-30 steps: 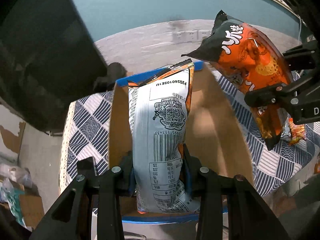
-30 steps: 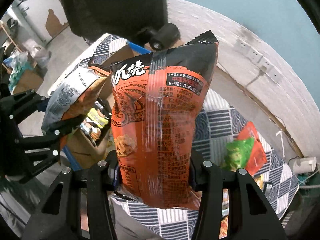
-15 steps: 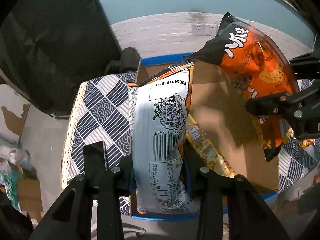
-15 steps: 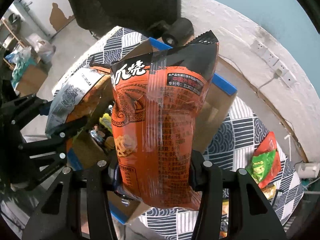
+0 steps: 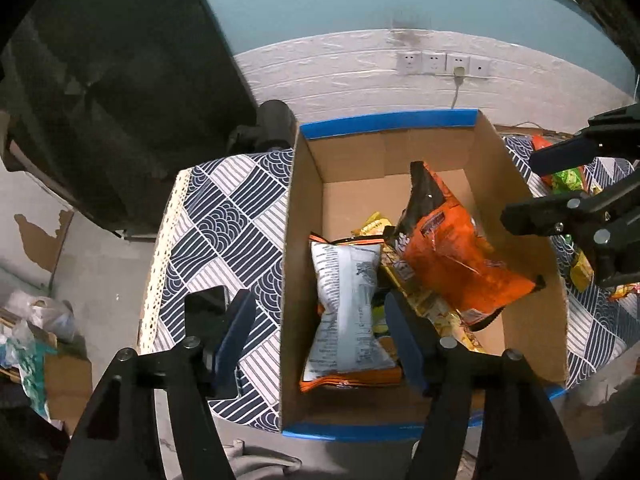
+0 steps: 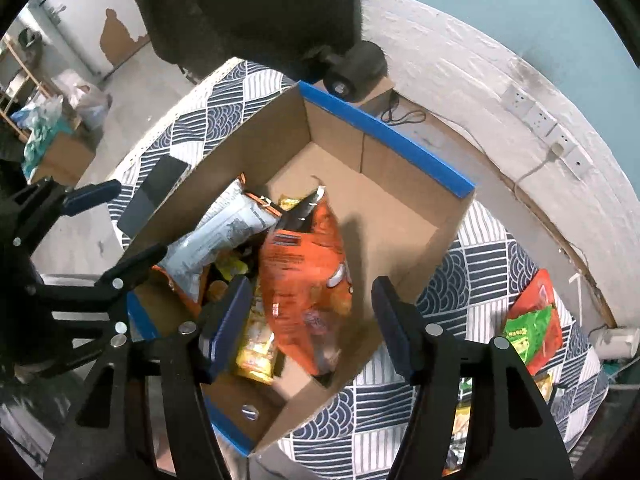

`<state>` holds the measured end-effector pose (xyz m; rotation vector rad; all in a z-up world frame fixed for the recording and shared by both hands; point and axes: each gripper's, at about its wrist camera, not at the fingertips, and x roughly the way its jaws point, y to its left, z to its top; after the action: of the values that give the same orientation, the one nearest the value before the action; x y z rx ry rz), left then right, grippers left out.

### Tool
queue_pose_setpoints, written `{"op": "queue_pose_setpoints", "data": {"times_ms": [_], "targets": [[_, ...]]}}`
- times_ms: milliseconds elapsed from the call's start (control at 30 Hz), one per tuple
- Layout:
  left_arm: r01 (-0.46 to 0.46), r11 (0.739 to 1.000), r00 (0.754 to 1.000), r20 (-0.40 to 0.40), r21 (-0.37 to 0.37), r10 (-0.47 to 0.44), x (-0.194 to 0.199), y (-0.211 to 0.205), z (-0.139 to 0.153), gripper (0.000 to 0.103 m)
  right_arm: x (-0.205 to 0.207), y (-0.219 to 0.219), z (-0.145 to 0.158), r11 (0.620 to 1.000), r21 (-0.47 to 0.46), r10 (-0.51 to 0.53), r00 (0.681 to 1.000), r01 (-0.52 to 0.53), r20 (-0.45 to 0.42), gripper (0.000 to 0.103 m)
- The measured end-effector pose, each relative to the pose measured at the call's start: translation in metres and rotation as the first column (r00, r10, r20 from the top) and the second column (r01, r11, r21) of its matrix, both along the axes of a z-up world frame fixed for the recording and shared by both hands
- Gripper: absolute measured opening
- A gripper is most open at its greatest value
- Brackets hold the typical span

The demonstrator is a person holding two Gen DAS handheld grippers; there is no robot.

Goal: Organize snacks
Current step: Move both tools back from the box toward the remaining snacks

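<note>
A counter (image 5: 224, 216) draped in a navy-and-white patterned cloth carries an open cardboard box (image 5: 304, 208) with blue tape along its rims; the box fills the middle of both views and its far half shows bare cardboard floor. Inside, toward the near end, a silver-backed snack bag (image 5: 348, 312) with orange edging lies along the wall nearest the left tongs, printed back facing up. Just beside it an orange snack bag (image 5: 452, 248) with a black top leans tilted across the pile, its black end pointing toward the far wall; in the right wrist view this bag (image 6: 308, 272) looks blurred. Yellow packets (image 6: 256, 344) lie underneath both bags, partly hidden. The left tongs (image 5: 318, 344) hang above the near rim with blue pads spread wide apart, holding nothing, one finger over the cloth and the other over the box interior. The right tongs (image 6: 312, 324) are likewise spread apart and empty above the box. Outside the box, on the cloth to the right, a red and green packet (image 6: 532, 328) lies well apart from it. A dark flat phone-like slab (image 6: 154, 194) rests on the cloth beside the box's left wall.
</note>
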<state>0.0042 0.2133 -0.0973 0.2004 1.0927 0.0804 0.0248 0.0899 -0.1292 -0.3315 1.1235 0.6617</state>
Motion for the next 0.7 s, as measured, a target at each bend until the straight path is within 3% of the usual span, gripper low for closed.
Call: {"op": "queue_pose_setpoints", "data": {"times_ms": [500,600,700], "targets": [[0.094,0.995,0.995,0.018,0.035,-0.095,-0.002,-0.041,0.012,0.069,-0.010,-0.044,0.009,0.999,-0.015,-0.028,1.000,0.028,0.014,0.065],[0.118,0.992,0.992,0.029,0.032,-0.119,-0.003,-0.052,0.016,0.069,-0.013,-0.058,0.009,0.999,-0.025,-0.048,0.999,0.049,0.026,0.074],[0.139,0.990,0.989,0.037,0.029,-0.140,-0.003,-0.063,0.019,0.069,-0.016,-0.074,0.008,0.997,-0.041,-0.060,0.997,0.062,0.037,0.074]]}}
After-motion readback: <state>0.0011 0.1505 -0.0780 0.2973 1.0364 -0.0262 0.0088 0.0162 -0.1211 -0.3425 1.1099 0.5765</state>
